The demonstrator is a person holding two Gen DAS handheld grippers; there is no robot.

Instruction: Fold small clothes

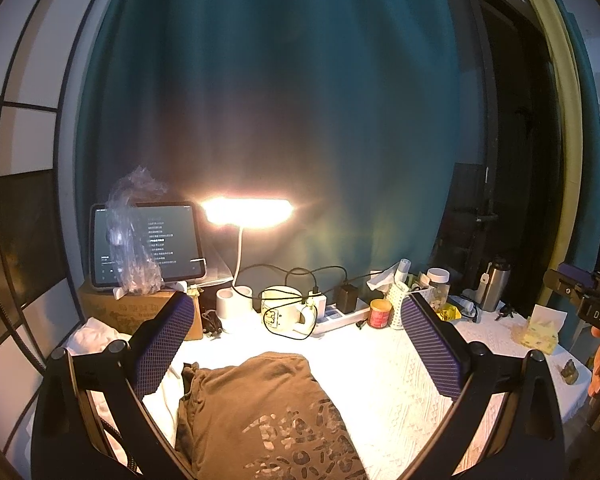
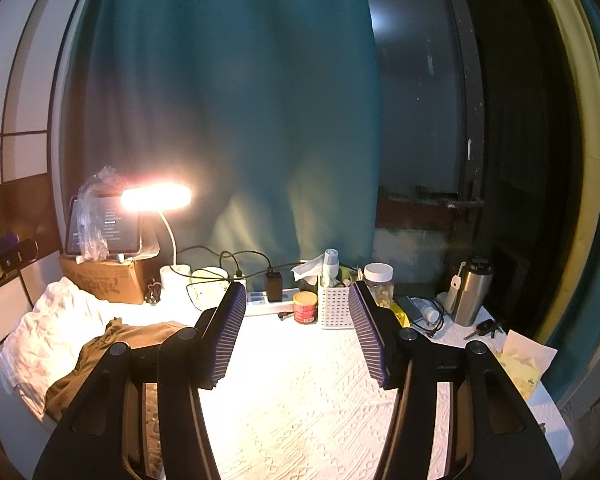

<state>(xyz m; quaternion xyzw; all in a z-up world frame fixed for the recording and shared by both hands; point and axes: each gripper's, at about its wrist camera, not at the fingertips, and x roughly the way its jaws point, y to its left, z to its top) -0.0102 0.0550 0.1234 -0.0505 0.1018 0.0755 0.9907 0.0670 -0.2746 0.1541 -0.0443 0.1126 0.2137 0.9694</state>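
Note:
A brown garment (image 1: pixel 260 408) with a pale print lies crumpled on the white textured tablecloth (image 1: pixel 380 380). It shows low in the left wrist view, beneath and between the fingers of my left gripper (image 1: pixel 296 320). That gripper is open and its pads do not press the cloth. In the right wrist view the same brown garment (image 2: pixel 100 352) lies to the left, partly behind the left finger. My right gripper (image 2: pixel 296 300) is open over bare tablecloth (image 2: pixel 300 400) with nothing between its fingers. A white crumpled cloth (image 2: pixel 52 328) lies under and beside the brown one.
Along the back stand a lit desk lamp (image 2: pixel 156 198), a tablet (image 1: pixel 148 240) on a cardboard box (image 2: pixel 104 280), a mug (image 1: pixel 284 312), a power strip (image 2: pixel 260 300), a red tin (image 2: pixel 305 307), a white basket (image 2: pixel 336 308), a jar (image 2: pixel 379 284) and a steel flask (image 2: pixel 470 292). A tissue pack (image 2: pixel 524 360) lies at the right edge.

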